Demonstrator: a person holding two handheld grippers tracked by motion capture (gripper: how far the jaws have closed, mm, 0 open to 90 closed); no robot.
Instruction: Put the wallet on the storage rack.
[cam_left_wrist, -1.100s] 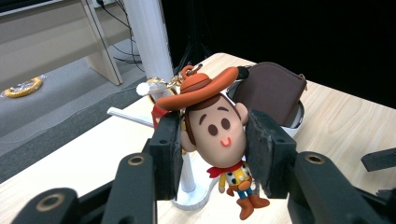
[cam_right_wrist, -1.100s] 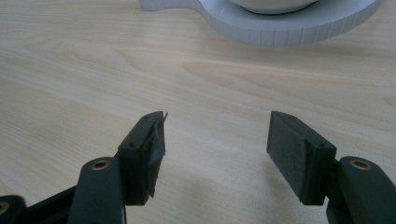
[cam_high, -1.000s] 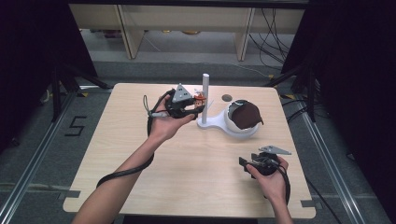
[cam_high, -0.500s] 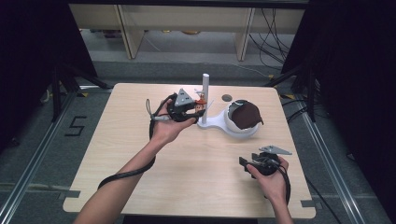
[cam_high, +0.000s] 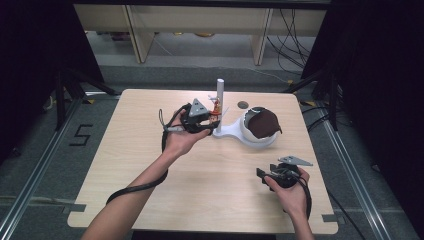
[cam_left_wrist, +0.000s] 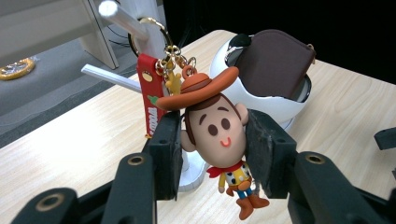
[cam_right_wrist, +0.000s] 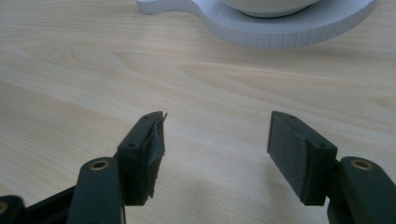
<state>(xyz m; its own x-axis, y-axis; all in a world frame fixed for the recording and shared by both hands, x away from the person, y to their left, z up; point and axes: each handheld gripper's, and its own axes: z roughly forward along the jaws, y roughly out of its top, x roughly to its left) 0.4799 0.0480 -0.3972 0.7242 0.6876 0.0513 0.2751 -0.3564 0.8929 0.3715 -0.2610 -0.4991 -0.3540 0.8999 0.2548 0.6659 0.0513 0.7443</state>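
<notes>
The cowboy figure keychain (cam_left_wrist: 219, 140) hangs upright, hat at the top and boots at the bottom, so its long axis runs vertically. Its face looks back toward the left gripper's camera. A gold chain at the hat joins it to a red strap (cam_left_wrist: 149, 95) and a gold ring looped over the white post (cam_high: 219, 102) of the white stand (cam_high: 231, 131), left of the table's centre and toward its far edge.

The left gripper (cam_high: 212, 117) pinches the figure's head, one black pad pressed to each side of it. The person's left forearm reaches diagonally from the near left, the hand (cam_high: 182, 137) cupped under the gripper body, and the jaws point right toward the post. A black cable trails back along that arm.

The right gripper (cam_right_wrist: 215, 144) sits low at the near right of the table, held in the right hand (cam_high: 290, 192). Its jaws stand spread with bare tabletop between them; one pad's lining looks frayed or peeling, though the close view makes that hard to judge.

On the right part of the stand sits a white bowl (cam_high: 250, 136) holding a tilted dark brown pouch (cam_high: 263, 124). The table (cam_high: 130, 160) is light wood with a small dark round spot near its far edge. Beyond it lie grey floor, pale furniture legs and loose cables, with dark curtains on both sides.
</notes>
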